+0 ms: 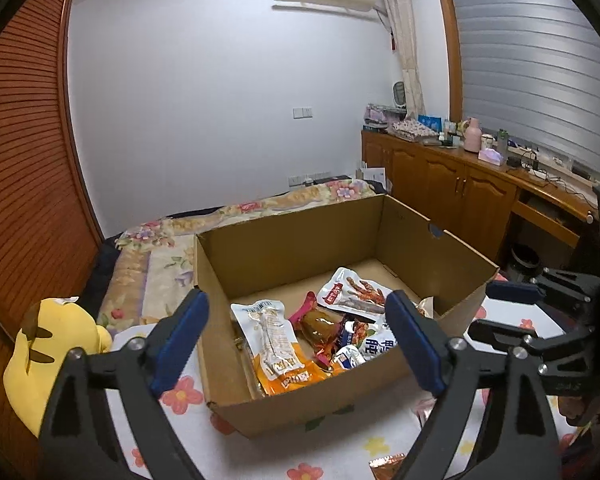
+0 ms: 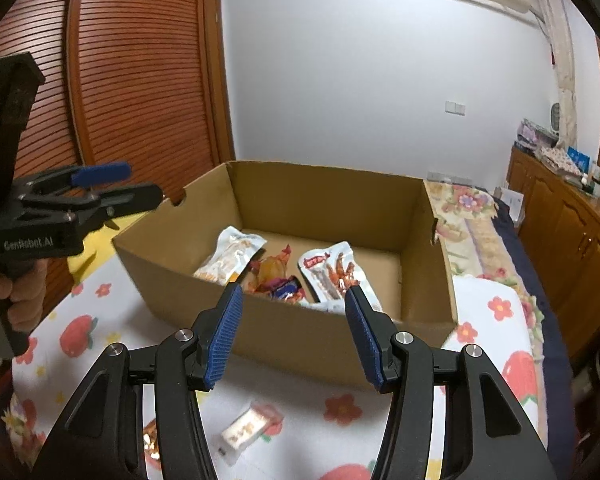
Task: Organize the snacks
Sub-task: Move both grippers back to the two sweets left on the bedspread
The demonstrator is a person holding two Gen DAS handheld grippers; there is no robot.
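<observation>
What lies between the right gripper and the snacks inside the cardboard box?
In the right wrist view, only the box's near wall separates the open, empty right gripper from the snacks.

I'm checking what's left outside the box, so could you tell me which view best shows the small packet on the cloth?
The right wrist view: the small packet lies in full sight below its gripper. The left wrist view doesn't show it.

The room is evenly, softly lit with faint shadows; straight lines are bowed by fisheye distortion, corners are vignetted black, and slight blur is seen throughout.
</observation>
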